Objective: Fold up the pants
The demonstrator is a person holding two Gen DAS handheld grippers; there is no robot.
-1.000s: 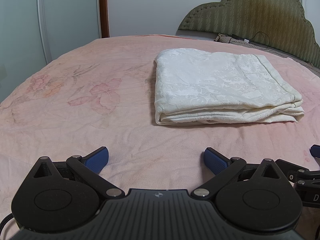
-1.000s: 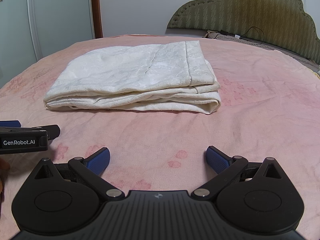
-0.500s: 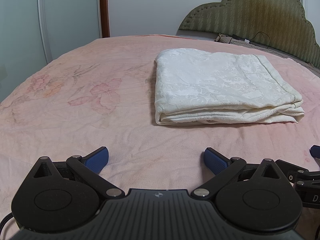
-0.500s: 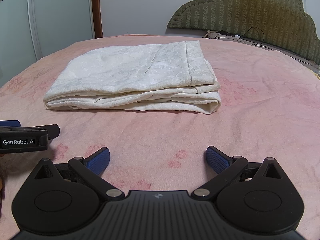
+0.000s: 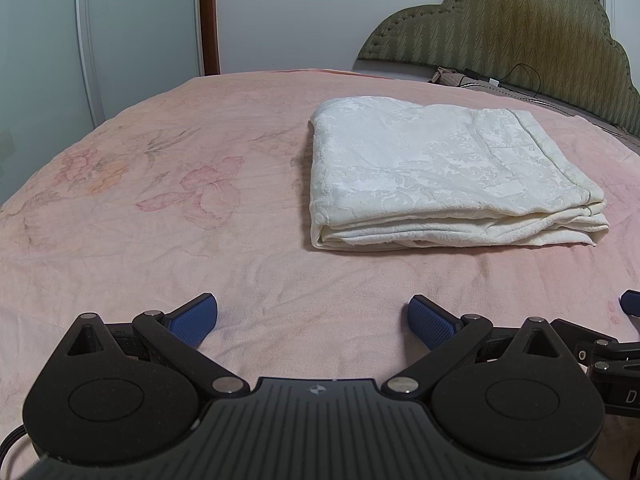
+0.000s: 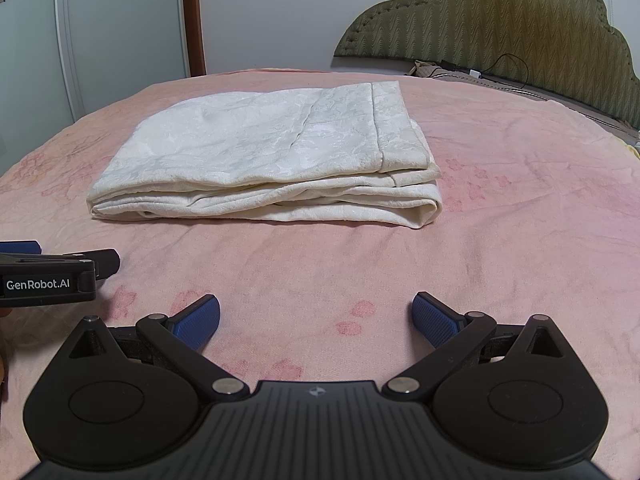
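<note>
Pants (image 5: 448, 176) lie folded on the bed (image 5: 160, 208). Left claw (image 5: 314, 322) and right claw (image 6: 316, 320) gape empty (fold looks done); you lift clear without snagging layers.

Left tool (image 5: 313, 322) spread wide over pink bedspread (image 5: 160, 220); folded white pants (image 5: 448, 176) ahead, untouched.

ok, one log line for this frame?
pants: folded, on bed | left gripper: open, empty | right gripper: open, empty | contact: none
</note>
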